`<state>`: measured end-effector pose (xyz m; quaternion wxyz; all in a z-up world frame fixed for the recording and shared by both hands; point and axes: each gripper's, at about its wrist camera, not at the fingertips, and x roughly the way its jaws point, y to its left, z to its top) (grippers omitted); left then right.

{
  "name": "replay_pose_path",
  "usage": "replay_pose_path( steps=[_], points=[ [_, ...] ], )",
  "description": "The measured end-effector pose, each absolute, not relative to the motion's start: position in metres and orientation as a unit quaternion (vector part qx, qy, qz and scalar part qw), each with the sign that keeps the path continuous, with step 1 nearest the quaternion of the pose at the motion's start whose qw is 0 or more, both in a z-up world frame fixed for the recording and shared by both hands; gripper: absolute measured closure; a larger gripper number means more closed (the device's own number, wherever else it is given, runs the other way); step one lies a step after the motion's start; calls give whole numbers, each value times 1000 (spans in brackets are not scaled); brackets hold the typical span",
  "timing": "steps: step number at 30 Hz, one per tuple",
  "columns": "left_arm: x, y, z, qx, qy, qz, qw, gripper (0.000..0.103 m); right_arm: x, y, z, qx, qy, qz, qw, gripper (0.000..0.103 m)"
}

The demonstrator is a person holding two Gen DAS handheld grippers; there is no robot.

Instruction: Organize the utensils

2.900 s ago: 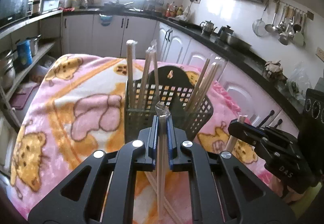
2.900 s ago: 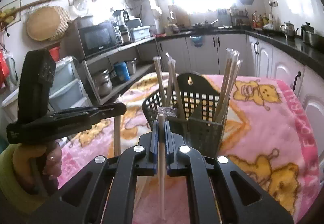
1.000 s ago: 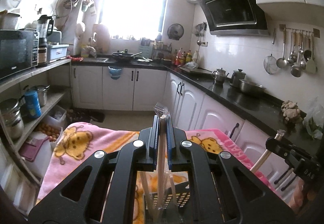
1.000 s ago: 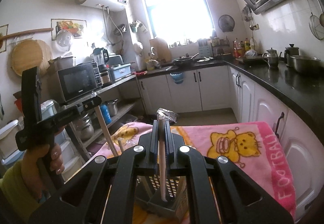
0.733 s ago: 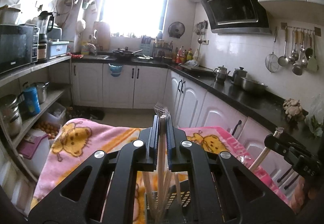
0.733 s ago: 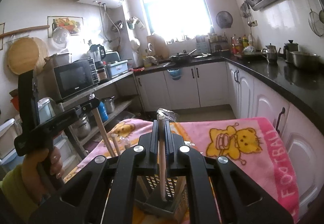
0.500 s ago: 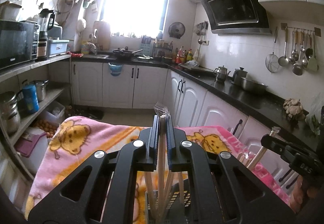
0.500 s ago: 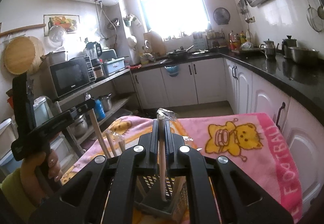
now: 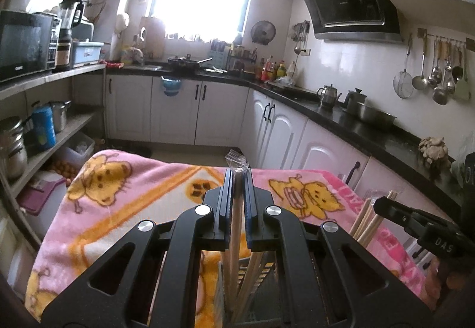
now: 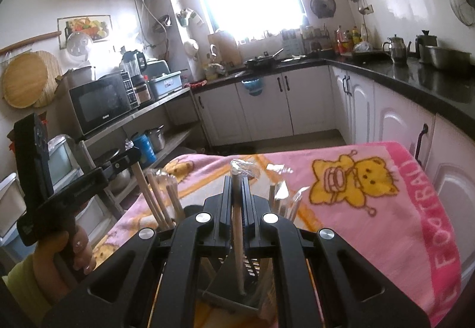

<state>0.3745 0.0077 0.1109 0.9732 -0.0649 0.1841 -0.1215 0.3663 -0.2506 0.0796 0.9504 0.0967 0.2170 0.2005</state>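
My left gripper [image 9: 237, 176] is shut on a wrapped pair of wooden chopsticks [image 9: 236, 224] that hangs upright, its lower end among other chopsticks in the black mesh utensil holder [image 9: 261, 277] below. My right gripper [image 10: 237, 179] is shut on another wrapped chopstick pair [image 10: 237, 236], upright, with its tip down inside the holder [image 10: 228, 274]. Each gripper shows in the other's view: the right one [image 9: 383, 206] at right, the left one [image 10: 130, 156] at left. Several wrapped chopsticks [image 10: 160, 200] stand in the holder.
The holder stands on a pink cartoon blanket [image 9: 124, 197] that covers the table. White cabinets [image 9: 207, 111] and a black counter [image 9: 371, 126] run behind and to the right. Shelves with pots [image 9: 44, 126] stand at the left.
Both grippers have come down lower over the holder, each still holding its chopsticks. More of the blanket shows, and the chopstick ends now reach into the holder.
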Motion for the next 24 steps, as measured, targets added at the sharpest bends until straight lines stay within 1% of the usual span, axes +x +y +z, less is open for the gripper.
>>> replay_pose_path(
  steps=[24],
  points=[
    [378,5,90,-67,222,-127,964,101,369,-254,55,109,256,195,940,97]
  ],
)
